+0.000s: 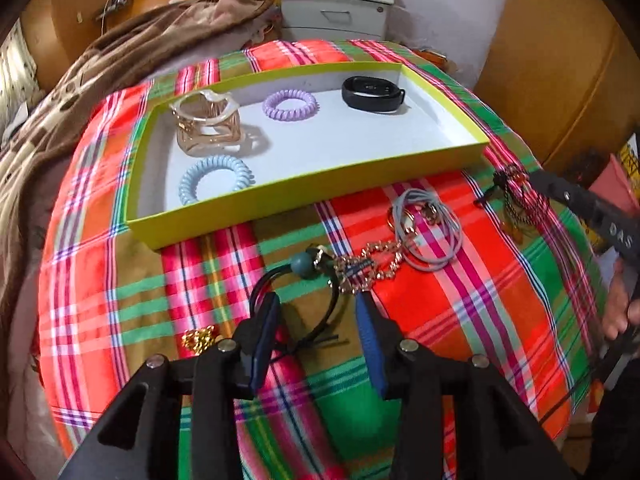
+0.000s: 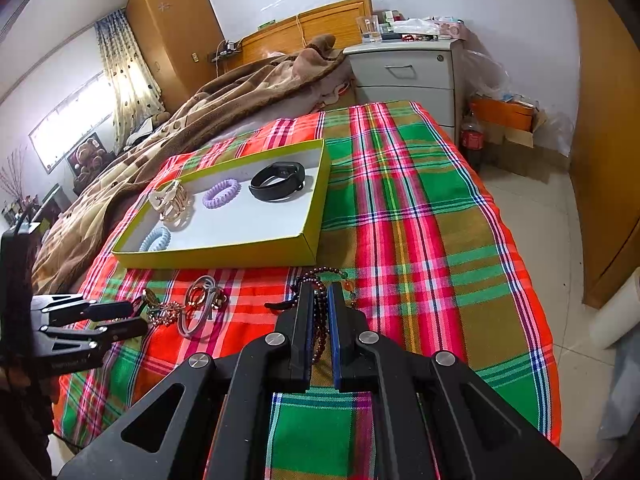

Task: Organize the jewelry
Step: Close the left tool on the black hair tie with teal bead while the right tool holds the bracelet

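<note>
A yellow-green tray (image 1: 304, 196) (image 2: 224, 254) on the plaid cloth holds a clear hair claw (image 1: 208, 124), a purple coil tie (image 1: 290, 104), a blue coil tie (image 1: 216, 178) and a black wristband (image 1: 373, 93) (image 2: 277, 181). My left gripper (image 1: 318, 304) (image 2: 132, 318) is open over a black cord bracelet with a teal bead (image 1: 303, 266), beside a gold chain (image 1: 372, 266) and grey elastic bands (image 1: 430, 232) (image 2: 202, 308). My right gripper (image 2: 320, 292) (image 1: 500, 188) is shut on a dark bead necklace (image 2: 318, 280) (image 1: 516, 200) and holds it just above the cloth.
A small gold and red piece (image 1: 200, 338) lies on the cloth to the left of my left gripper. A brown blanket (image 2: 192, 120) lies behind the tray. A grey drawer unit (image 2: 408, 76) stands at the bed's head. The bed edge drops to the floor (image 2: 560, 240) on the right.
</note>
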